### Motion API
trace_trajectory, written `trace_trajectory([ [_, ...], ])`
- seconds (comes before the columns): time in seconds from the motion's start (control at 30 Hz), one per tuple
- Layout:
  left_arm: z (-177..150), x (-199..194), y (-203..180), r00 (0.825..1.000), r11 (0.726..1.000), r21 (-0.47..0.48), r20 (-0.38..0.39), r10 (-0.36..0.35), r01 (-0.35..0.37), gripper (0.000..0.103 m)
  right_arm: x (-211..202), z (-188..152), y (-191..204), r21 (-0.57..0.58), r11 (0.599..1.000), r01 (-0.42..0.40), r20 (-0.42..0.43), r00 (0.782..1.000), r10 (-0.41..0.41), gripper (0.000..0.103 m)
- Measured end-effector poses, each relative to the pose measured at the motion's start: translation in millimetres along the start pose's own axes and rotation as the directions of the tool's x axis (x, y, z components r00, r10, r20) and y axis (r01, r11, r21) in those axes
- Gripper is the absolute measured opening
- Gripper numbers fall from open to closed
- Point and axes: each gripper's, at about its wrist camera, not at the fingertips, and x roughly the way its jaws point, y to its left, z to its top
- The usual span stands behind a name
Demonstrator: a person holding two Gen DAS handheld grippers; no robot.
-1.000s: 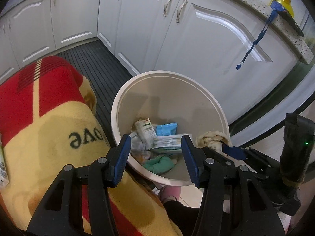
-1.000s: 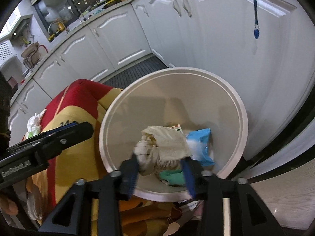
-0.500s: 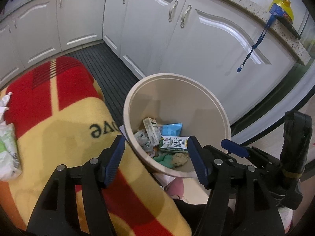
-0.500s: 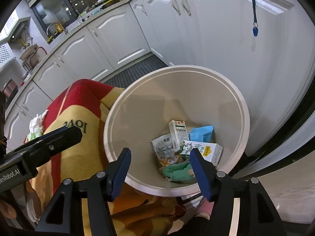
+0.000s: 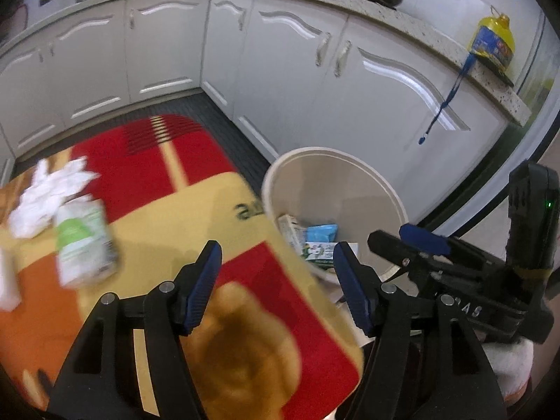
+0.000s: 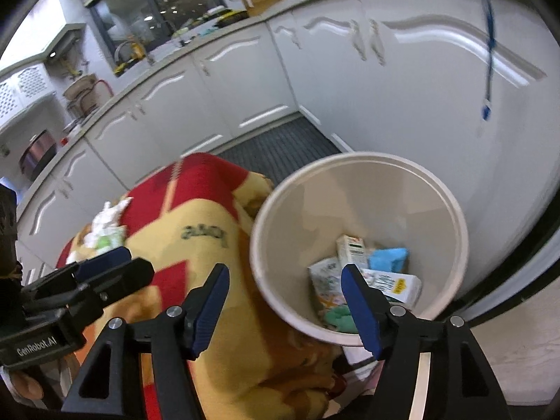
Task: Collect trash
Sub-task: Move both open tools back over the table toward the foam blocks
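A beige trash bin point(image 5: 353, 164) point(image 6: 360, 171) stands by the cabinets and holds cartons point(image 6: 351, 248), a blue packet point(image 6: 388, 257) and a green rag point(image 6: 337, 316). On the red and yellow blanket point(image 5: 175, 231) point(image 6: 196, 217) lie crumpled white tissue point(image 5: 49, 189) point(image 6: 108, 211) and a green-and-white packet point(image 5: 84, 241) point(image 6: 110, 238). My left gripper point(image 5: 276, 280) is open and empty above the blanket, right of that trash. My right gripper point(image 6: 285, 301) is open and empty over the bin's near left rim.
White kitchen cabinets point(image 5: 280, 70) run along the back and right. A dark ribbed floor mat point(image 6: 276, 150) lies in front of them. A yellow oil bottle point(image 5: 491, 43) with a blue cord stands on the counter edge above the bin.
The right gripper opened and the beige rag it held dropped into the bin. Both grippers drew back and swung left, bringing the tissue and packet on the blanket into view.
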Motion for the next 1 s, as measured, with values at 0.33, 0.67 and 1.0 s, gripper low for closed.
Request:
trace_trajectory([
  [0.33, -34, -67, 85, 0.989, 0.982, -0.125, 0.025, 0.145, -0.14, 0.065, 15, -4, 79, -0.107, 0.987, -0.12, -0.038, 0.992, 0.117, 0.07],
  [0.67, -81, -132, 199, 0.947, 0.907, -0.294, 0.02, 0.321, -0.302, 0.071, 33, -10, 159, -0.218, 0.948, -0.231, -0.102, 0.972, 0.213, 0.07],
  [1.0, -105, -157, 289, 0.935, 0.802, -0.514, 0.0, 0.355, -0.305, 0.071, 54, -18, 238, -0.317, 0.893, -0.32, -0.172, 0.945, 0.278, 0.07],
])
